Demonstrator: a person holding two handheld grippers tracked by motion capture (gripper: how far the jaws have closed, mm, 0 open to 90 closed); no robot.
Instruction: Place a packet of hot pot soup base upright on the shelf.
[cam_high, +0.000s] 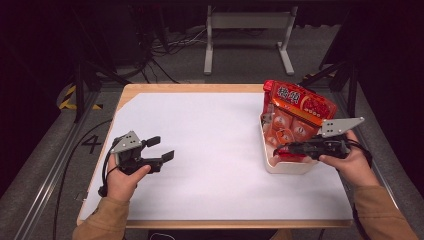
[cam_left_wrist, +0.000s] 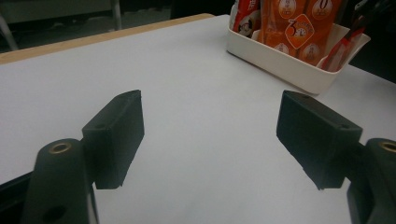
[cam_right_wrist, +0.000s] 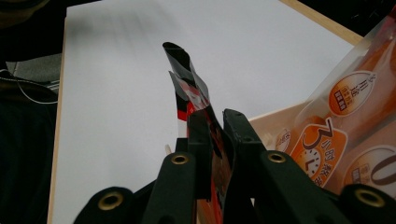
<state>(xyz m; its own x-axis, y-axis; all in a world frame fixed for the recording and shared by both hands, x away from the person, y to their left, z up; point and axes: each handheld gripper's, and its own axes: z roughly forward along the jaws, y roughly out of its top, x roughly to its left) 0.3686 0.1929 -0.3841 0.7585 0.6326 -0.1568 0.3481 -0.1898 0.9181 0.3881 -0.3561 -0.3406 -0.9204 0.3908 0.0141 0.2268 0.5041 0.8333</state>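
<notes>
My left gripper (cam_high: 162, 148) (cam_left_wrist: 212, 102) hovers open over the left of the white table top with nothing between its jaws. At the right, a white bin (cam_high: 290, 167) (cam_left_wrist: 289, 65) holds a tall red snack bag (cam_high: 300, 107) and orange packets (cam_left_wrist: 299, 28) (cam_right_wrist: 345, 121). My right gripper (cam_high: 280, 149) (cam_right_wrist: 215, 116) lies level at the bin's near end, its jaws close together on the edge of a thin red packet (cam_right_wrist: 187, 79) that sticks up past the fingertips. That packet's lower end rests in the bin (cam_left_wrist: 341, 49).
The white sheet (cam_high: 210, 150) covers a wooden table whose edge shows at the far side (cam_high: 190, 88). A metal frame stand (cam_high: 247, 40) and cables lie on the floor beyond. An aluminium rail (cam_high: 55, 165) runs along the left.
</notes>
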